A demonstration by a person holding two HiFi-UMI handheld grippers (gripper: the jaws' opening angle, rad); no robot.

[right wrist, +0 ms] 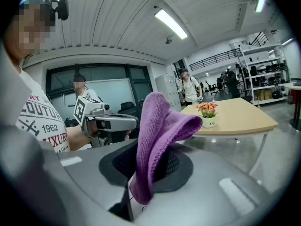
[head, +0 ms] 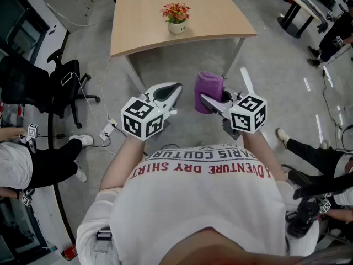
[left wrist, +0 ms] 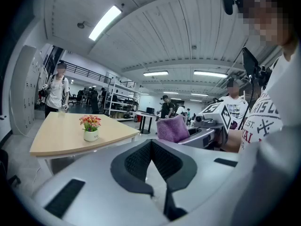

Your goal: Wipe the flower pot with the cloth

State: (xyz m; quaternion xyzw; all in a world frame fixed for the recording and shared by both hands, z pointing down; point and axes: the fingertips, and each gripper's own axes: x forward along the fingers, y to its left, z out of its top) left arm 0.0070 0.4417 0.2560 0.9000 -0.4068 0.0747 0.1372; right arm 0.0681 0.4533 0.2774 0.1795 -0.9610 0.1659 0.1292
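Observation:
A small white flower pot [head: 177,27] with red and orange flowers stands on the wooden table [head: 143,26], well ahead of both grippers; it also shows as the flower pot [left wrist: 91,135] and flower pot [right wrist: 209,122] in the gripper views. A purple cloth [head: 208,91] stands up folded from my right gripper [head: 207,100], which is shut on it; the cloth [right wrist: 157,140] fills the jaws there. My left gripper [head: 174,88] is shut with nothing in it, and its jaws meet in the left gripper view. Both are held in front of my chest, short of the table.
A black office chair [head: 60,87] stands left of the table, with cables and a power strip [head: 106,130] on the floor. People sit or stand at the left [head: 27,159] and right [head: 314,153] edges. Another table [head: 303,4] is at the far right.

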